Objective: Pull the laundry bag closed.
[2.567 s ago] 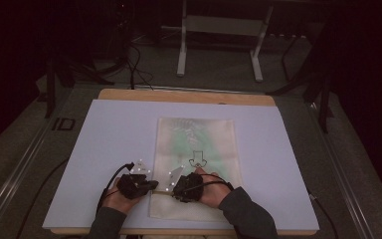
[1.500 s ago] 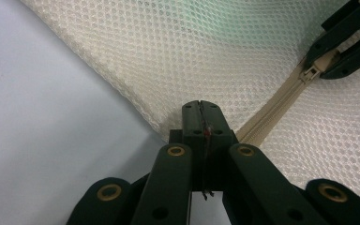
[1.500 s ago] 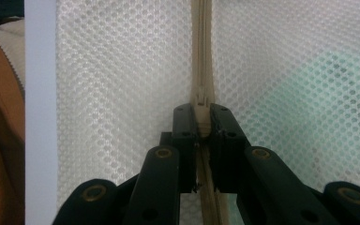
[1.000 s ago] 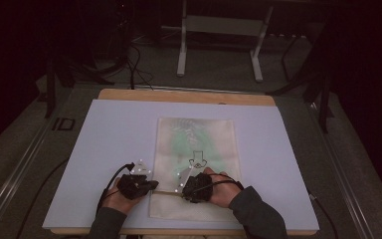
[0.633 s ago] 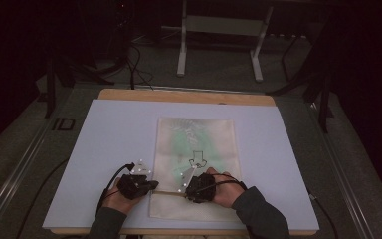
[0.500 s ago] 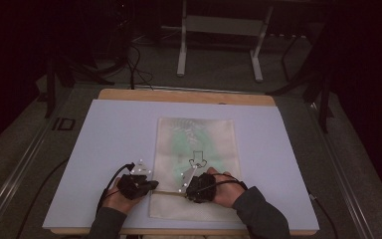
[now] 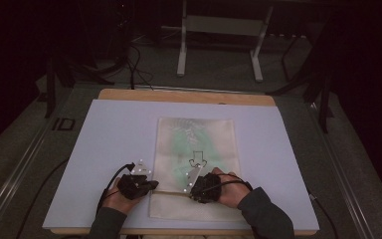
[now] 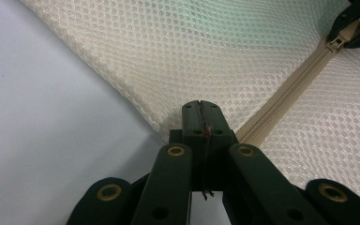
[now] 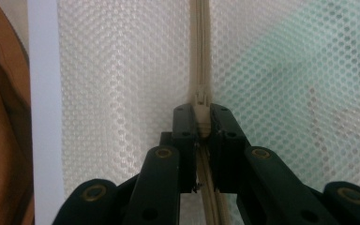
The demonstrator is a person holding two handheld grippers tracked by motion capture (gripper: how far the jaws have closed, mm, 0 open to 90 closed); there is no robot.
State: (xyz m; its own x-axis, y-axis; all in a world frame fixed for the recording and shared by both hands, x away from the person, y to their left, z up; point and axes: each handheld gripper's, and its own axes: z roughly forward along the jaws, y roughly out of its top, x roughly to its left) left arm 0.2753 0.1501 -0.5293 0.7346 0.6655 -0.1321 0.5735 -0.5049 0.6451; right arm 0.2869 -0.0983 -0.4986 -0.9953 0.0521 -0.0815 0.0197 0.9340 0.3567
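Observation:
A cream mesh bag (image 7: 194,144) with a green tinge lies flat on the white board (image 7: 114,149). Its zipper (image 8: 281,93) runs across near the front edge. My left gripper (image 7: 155,185) sits at the bag's left edge, and in the left gripper view its jaws (image 8: 200,112) are shut on the mesh bag (image 8: 215,47) where the zipper ends. My right gripper (image 7: 193,192) is a little further right along the zipper. Its jaws are shut on the zipper pull (image 9: 201,117), with the zipper (image 9: 200,47) running straight ahead. The left gripper view also catches that zipper pull (image 8: 336,43) between the right gripper's tips.
The board rests on a wooden table (image 7: 179,94). A metal stand's legs (image 7: 181,50) and cables are on the dark floor behind it. Bare board lies left and right of the bag.
Since the earliest frame my right gripper has slid a little to the right along the zipper. It has hardly moved in the last second, and the left gripper has stayed put.

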